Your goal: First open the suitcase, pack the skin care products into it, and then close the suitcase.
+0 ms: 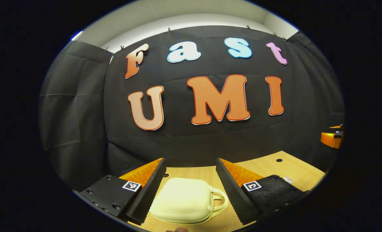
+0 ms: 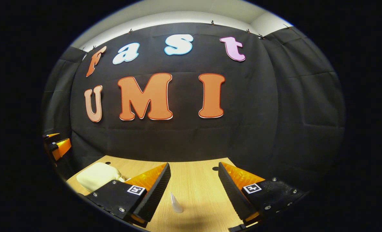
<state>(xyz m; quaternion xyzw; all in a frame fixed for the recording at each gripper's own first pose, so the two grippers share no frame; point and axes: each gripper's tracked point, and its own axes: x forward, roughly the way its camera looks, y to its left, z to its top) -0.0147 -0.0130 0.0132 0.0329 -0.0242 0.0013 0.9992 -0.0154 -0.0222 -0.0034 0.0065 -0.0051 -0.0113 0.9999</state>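
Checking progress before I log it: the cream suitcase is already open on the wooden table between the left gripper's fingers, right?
Not quite. In the left gripper view the cream suitcase lies closed, lid down, on the wooden table between the open left gripper fingers.

I am working in a recording booth, a staged data-collection set and no real home. Black cloth [image 1: 191, 135] hangs as the wall on every side, pinned along its top edge with small clips [image 1: 169, 30], and it creases at the corners. Above it I see a plain pale wall and ceiling [image 2: 191, 14]. In front of me sits a light wooden bench [image 2: 194, 183] with round holes [image 1: 279, 160] in its top, pushed up against the cloth.
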